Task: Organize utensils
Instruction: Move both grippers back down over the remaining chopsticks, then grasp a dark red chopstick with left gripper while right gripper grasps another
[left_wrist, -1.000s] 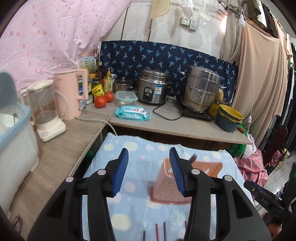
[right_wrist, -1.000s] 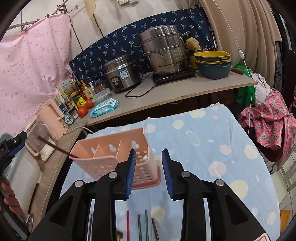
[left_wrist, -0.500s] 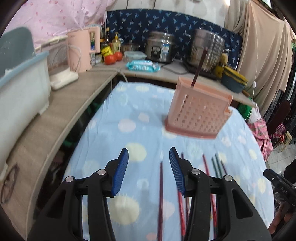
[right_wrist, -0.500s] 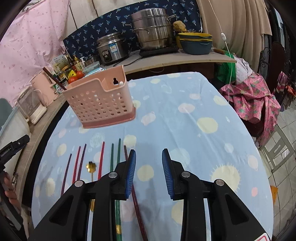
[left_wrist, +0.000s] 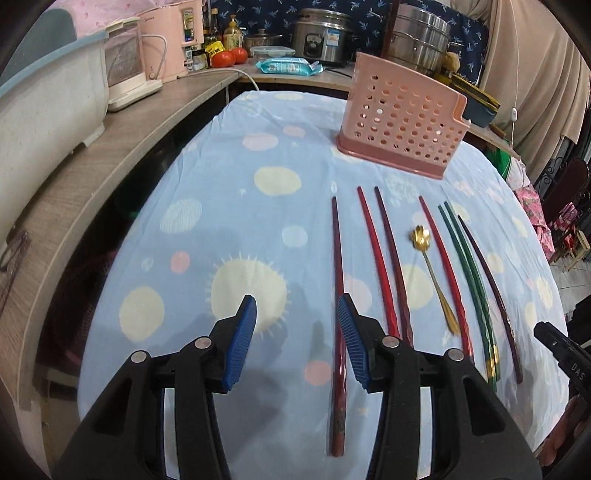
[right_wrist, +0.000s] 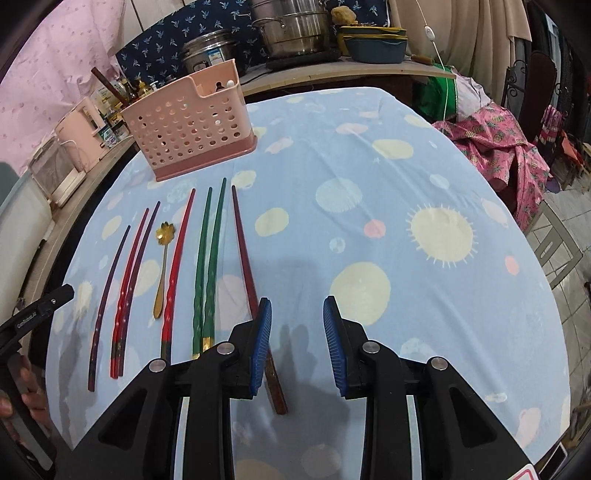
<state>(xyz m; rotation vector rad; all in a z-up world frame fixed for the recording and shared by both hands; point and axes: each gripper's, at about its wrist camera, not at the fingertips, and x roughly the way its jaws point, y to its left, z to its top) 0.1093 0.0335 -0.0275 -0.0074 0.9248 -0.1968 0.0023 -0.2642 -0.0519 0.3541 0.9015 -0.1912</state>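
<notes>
Across the pale blue spotted tablecloth (left_wrist: 229, 206) my chopsticks (right_wrist: 207, 266) and gold spoon (right_wrist: 162, 258) lie in a row, just short of the pink perforated holder (right_wrist: 188, 129). Behind it, a counter (left_wrist: 122, 147) carries a rice cooker (left_wrist: 321, 37), steamer pot (right_wrist: 295, 26) and pink kettle (left_wrist: 166, 40). My left gripper (left_wrist: 297, 334) and right gripper (right_wrist: 297, 336) hover released, each holding nothing, an outermost chopstick beside its jaw.
</notes>
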